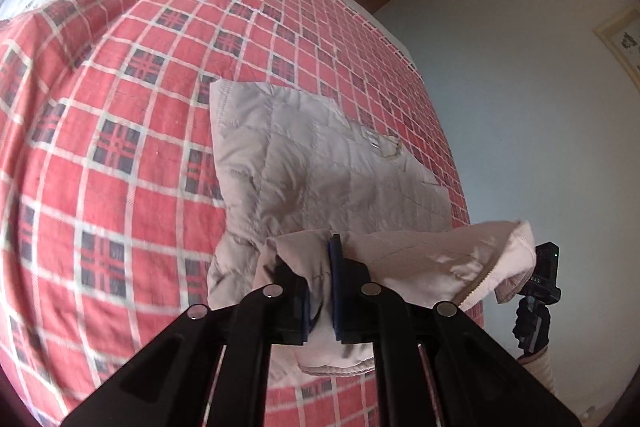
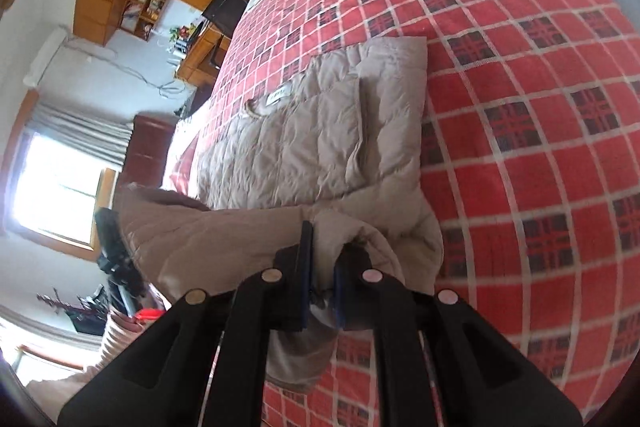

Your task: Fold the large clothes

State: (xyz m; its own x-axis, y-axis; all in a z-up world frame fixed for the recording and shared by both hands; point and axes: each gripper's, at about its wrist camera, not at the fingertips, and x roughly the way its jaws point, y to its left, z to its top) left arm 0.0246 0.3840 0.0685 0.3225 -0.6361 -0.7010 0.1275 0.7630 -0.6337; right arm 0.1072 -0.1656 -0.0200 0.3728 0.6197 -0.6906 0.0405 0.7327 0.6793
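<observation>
While both tongs, left tongs [image 1: 320,287] and right tongs [image 2: 322,291], are clenching the near hem, the soft, puffy jacket [image 1: 320,171] is sagging between them on the bed [image 1: 120,107].

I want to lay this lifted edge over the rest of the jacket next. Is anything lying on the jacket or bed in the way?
Nothing visible. Left gripper and right gripper each pinch the jacket, whose flat part is bare; only the plaid bedspread surrounds it.

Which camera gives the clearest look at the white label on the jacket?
The right wrist view: the label lies in plain sight beside the collar of the beige quilted jacket, unobstructed, though its print is unreadable. In the left wrist view the label is only a small blurred patch near the jacket's far edge.
</observation>
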